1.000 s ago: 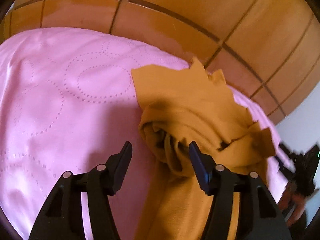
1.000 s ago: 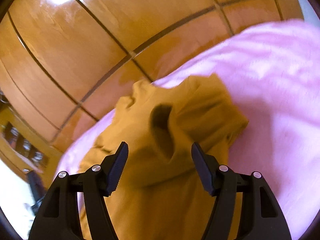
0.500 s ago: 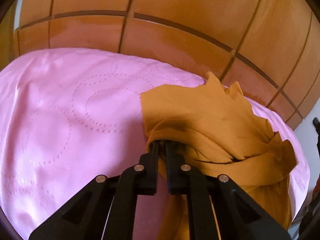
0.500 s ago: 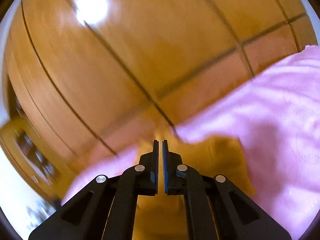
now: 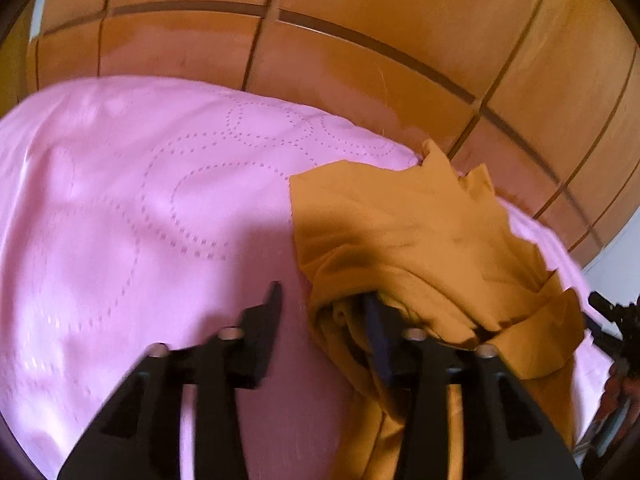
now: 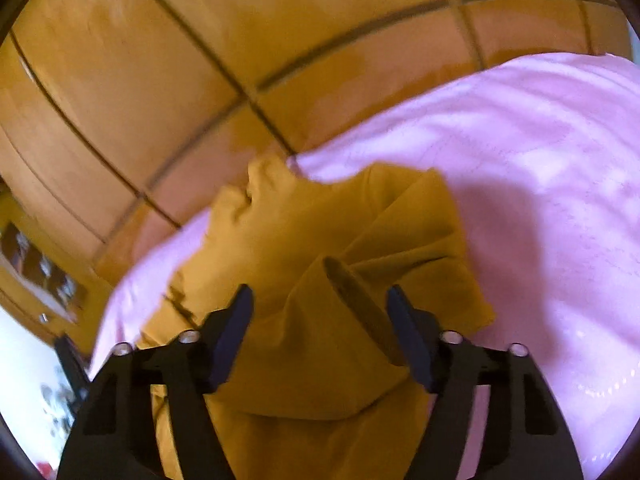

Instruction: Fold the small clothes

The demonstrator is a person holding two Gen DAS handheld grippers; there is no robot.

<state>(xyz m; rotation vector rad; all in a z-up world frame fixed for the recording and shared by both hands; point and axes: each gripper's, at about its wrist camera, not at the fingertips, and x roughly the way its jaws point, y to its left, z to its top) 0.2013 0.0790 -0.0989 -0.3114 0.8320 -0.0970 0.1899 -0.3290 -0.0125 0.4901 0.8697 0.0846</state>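
A mustard-yellow garment (image 5: 400, 232) lies crumpled in loose folds near the far edge of a pink quilted bedspread (image 5: 140, 200). My left gripper (image 5: 324, 300) is at the garment's left edge with its jaws opening. Its right finger (image 5: 374, 320) is tucked into a fold, its left finger is over bare pink cloth, and the pads do not press. In the right wrist view the garment (image 6: 320, 216) bunches up with a raised fold. My right gripper (image 6: 320, 296) straddles that fold, its jaws opening and clear of the cloth.
A glossy wooden panelled wall (image 5: 360, 20) rises right behind the bed and also shows in the right wrist view (image 6: 160, 60). A black device with part of a hand (image 5: 616, 320) shows at the right edge. Dark furniture (image 6: 48, 280) stands at the far left.
Both grippers closed half a second ago, the left one on the garment's fold, and both have since opened. The fold is let go and lies slack between the fingers.
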